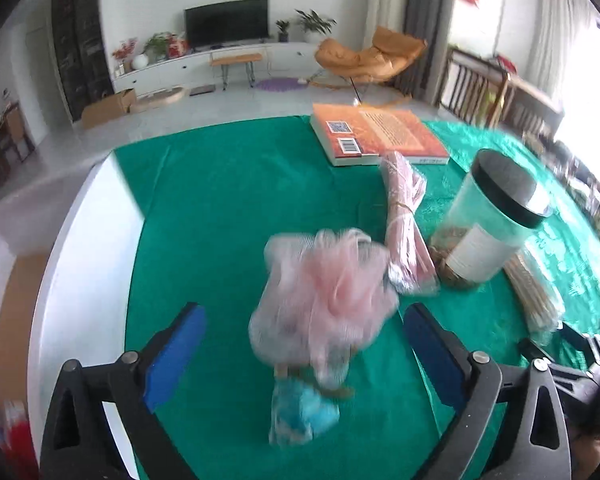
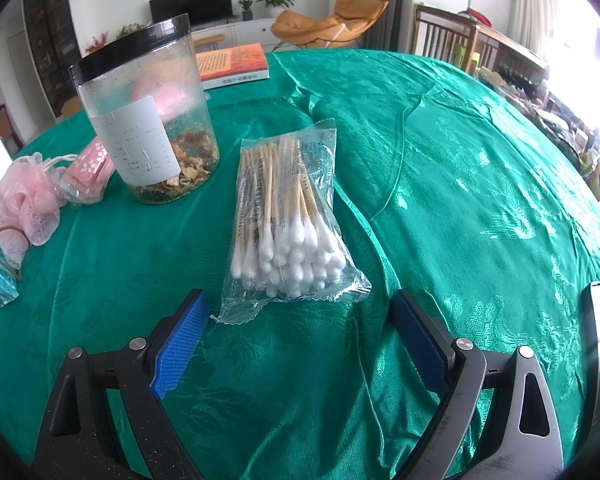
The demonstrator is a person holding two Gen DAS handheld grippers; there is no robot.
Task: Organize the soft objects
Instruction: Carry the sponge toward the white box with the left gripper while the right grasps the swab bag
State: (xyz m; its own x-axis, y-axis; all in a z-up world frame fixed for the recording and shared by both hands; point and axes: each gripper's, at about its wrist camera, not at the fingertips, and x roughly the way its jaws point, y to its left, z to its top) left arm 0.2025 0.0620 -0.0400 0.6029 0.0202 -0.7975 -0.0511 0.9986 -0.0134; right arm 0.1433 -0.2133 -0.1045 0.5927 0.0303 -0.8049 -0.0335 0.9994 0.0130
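Observation:
A pink mesh bath pouf [image 1: 324, 288] lies blurred on the green tablecloth [image 1: 220, 208], between and just ahead of the blue pads of my left gripper [image 1: 304, 312]. That gripper is open wide and its pads do not touch the pouf. A small blue packet [image 1: 300, 412] on a brown cord lies just below the pouf. In the right wrist view the pouf [image 2: 24, 200] and the blue packet [image 2: 0, 280] sit at the far left. My right gripper [image 2: 300, 304] is open, and the near end of a bag of cotton swabs [image 2: 288, 224] reaches between its fingertips.
A clear jar with a black lid [image 1: 492, 220] stands right of a wrapped pink bundle [image 1: 404, 220]. An orange book [image 1: 380, 136] lies at the far side. The swab bag [image 1: 536, 300] lies beside the jar. The white table edge [image 1: 80, 260] runs along the left.

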